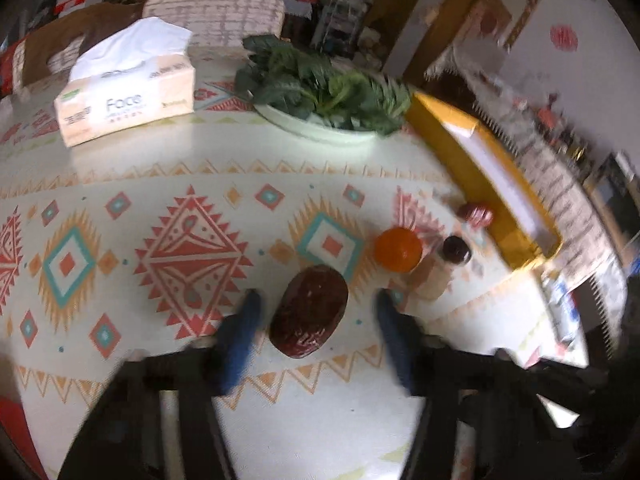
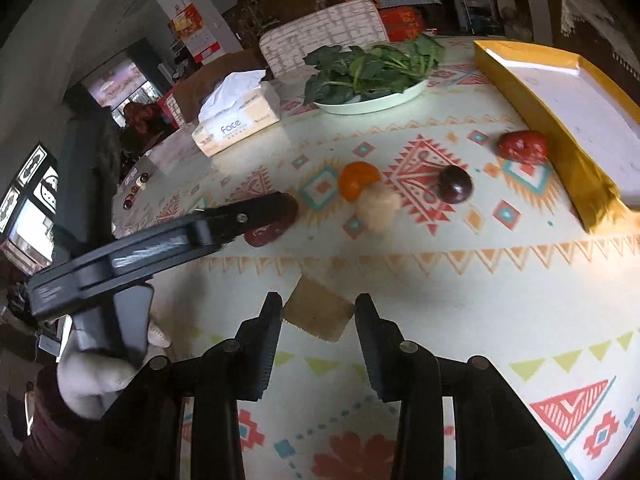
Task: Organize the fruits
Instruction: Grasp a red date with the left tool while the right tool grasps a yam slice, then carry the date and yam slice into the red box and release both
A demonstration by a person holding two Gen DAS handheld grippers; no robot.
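A dark red wrinkled date (image 1: 309, 317) lies on the patterned tablecloth between the open fingers of my left gripper (image 1: 316, 300), which touch nothing. Beyond it lie an orange fruit (image 1: 398, 249), a pale fruit (image 1: 430, 280), a dark round fruit (image 1: 456, 249) and a second red date (image 1: 475, 215) beside the yellow tray (image 1: 472, 168). In the right wrist view my right gripper (image 2: 317, 306) is shut on a tan square piece (image 2: 318, 312) above the table. That view shows the left gripper (image 2: 264, 210) over the date (image 2: 266, 230), the orange fruit (image 2: 357, 180), pale fruit (image 2: 378, 207), dark fruit (image 2: 455, 184), red date (image 2: 522, 145) and tray (image 2: 560, 140).
A white plate of leafy greens (image 1: 320, 92) and a tissue box (image 1: 128, 96) stand at the far side of the table. They also show in the right wrist view, greens (image 2: 372, 68) and box (image 2: 236, 120). A chair back (image 2: 324, 34) stands behind.
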